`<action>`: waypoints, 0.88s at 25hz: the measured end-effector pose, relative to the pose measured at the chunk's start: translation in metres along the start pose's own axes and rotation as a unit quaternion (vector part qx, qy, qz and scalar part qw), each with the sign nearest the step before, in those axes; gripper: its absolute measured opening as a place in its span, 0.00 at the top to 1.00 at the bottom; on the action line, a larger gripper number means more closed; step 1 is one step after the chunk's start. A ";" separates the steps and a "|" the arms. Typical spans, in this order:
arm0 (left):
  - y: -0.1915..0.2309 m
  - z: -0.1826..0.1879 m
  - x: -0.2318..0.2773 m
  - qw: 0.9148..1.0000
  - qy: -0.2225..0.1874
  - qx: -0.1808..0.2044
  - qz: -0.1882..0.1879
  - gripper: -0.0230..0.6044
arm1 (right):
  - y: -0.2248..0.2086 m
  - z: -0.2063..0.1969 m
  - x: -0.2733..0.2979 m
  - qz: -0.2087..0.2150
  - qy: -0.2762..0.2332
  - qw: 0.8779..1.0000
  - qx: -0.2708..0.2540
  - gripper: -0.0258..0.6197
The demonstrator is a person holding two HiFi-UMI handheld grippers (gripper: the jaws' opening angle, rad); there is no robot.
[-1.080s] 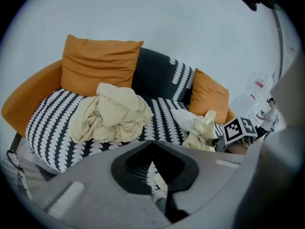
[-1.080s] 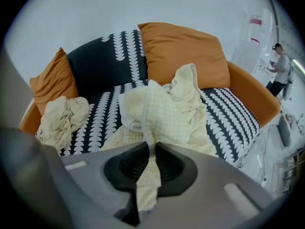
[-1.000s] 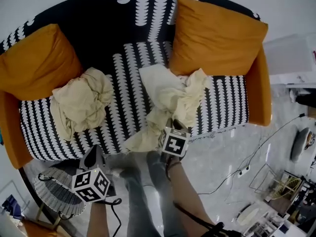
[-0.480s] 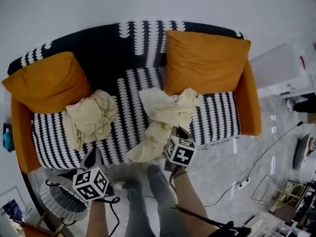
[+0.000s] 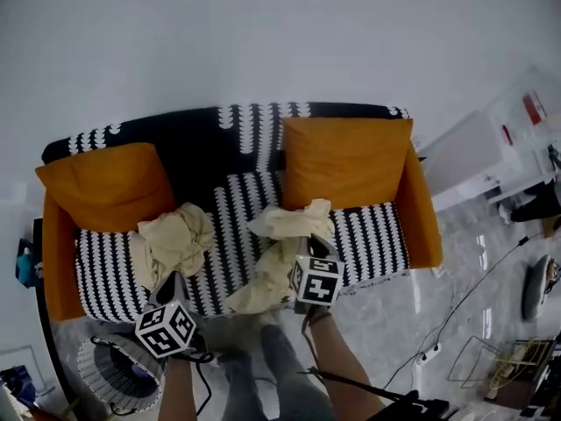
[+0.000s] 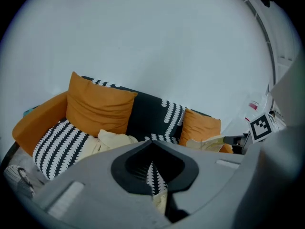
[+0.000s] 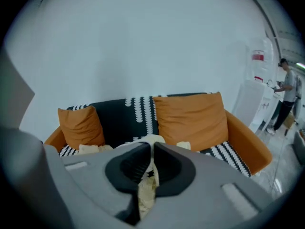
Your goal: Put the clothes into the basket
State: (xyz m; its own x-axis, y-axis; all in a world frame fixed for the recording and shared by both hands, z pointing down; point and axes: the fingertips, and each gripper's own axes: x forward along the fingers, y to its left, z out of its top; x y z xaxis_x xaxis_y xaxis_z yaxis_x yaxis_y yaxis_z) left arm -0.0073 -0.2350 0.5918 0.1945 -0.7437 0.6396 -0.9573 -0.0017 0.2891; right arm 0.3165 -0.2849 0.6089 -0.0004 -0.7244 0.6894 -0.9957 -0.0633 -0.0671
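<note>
A person stands before a black-and-white patterned sofa with orange sides [image 5: 235,209], a handheld gripper in each hand. The right gripper [image 5: 308,248] has a crumpled cream garment [image 5: 279,235] between its fingers [image 7: 128,168], which are closing on the cloth. The garment is bunched on the seat below the right of 2 orange cushions [image 5: 344,160], and its loose end hangs over the sofa's front edge towards the person's grey-trousered legs [image 5: 263,375]. The left gripper [image 5: 172,281] hovers at the seat's front edge with its fingers [image 6: 131,168] clenched tip to tip on nothing. The sofa's pattern shows through the slit behind them. A second crumpled cream garment [image 5: 173,239] lies in a heap on the left of the seat, just below the other orange cushion [image 5: 110,187]. It lies just beyond the left gripper's tips. The round wire basket [image 5: 110,371] stands on the pale marble floor [image 5: 386,305] at the sofa's left front corner, beside the left hand. Both garments are outside it.
</note>
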 end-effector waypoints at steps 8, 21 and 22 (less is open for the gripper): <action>-0.036 0.069 -0.041 0.998 -0.058 0.004 -0.027 0.97 | 0.018 0.096 -0.059 0.033 -0.074 0.996 -0.027 0.93; -0.078 0.188 -0.124 0.981 -0.185 0.023 -0.050 0.97 | 0.059 0.227 -0.163 0.117 -0.170 0.974 -0.088 0.93; -0.077 0.196 -0.131 0.979 -0.194 0.024 -0.048 0.97 | 0.064 0.235 -0.170 0.125 -0.177 0.972 -0.091 0.93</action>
State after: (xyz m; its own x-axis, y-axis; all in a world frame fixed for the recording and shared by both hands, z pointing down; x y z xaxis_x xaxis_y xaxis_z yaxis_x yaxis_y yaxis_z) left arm -0.0008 -0.2685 0.3462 0.1976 -0.9367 0.2892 -0.9493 -0.1092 0.2948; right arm 0.2746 -0.3268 0.3176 -0.2441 -0.8948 0.3738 -0.9686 0.2440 -0.0483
